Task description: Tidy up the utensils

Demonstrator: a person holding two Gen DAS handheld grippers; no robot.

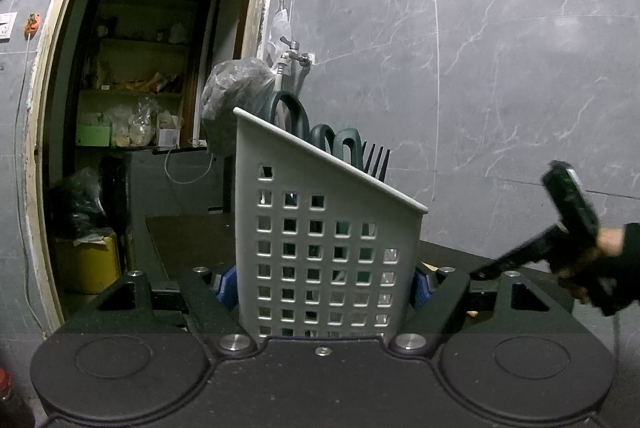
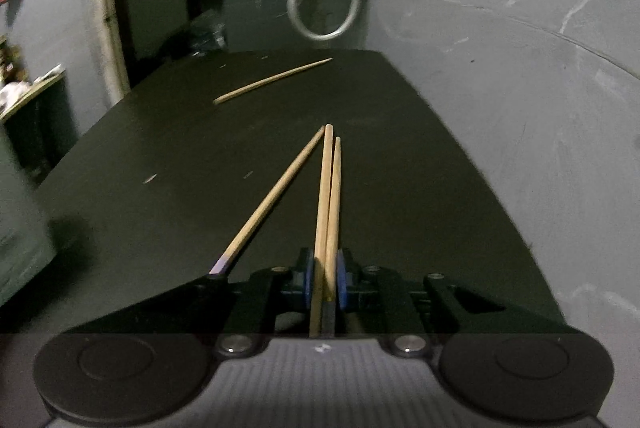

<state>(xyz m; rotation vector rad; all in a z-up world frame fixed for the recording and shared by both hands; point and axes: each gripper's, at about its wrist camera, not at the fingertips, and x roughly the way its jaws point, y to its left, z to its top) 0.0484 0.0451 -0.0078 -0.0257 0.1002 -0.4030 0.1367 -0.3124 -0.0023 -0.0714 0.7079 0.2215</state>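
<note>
Blue pads of the right gripper (image 2: pixel 325 280) press from both sides on two wooden chopsticks (image 2: pixel 329 195), which lie side by side in the narrow gap and run straight ahead past the fingertips, tips angled down toward the dark table (image 2: pixel 420 155). Just left of the left pad, a third chopstick (image 2: pixel 272 199) lies apart from the jaws; its purple-tinted butt end sits near the gripper's left linkage and its tip slants in to meet the tips of the held pair. Farther ahead and to the left, well clear of the fingers, a fourth chopstick (image 2: pixel 274 79) lies alone on the table.

At the left gripper (image 1: pixel 325 282), the blue pads clamp the lower sides of a grey perforated utensil holder (image 1: pixel 320 248), which stands upright between them. Beyond its slanted rim rise dark green scissor handles (image 1: pixel 296 115) and black fork tines (image 1: pixel 378 159). Off to the right, a gloved hand (image 1: pixel 600 260) holds the other gripper low over the table.
</note>
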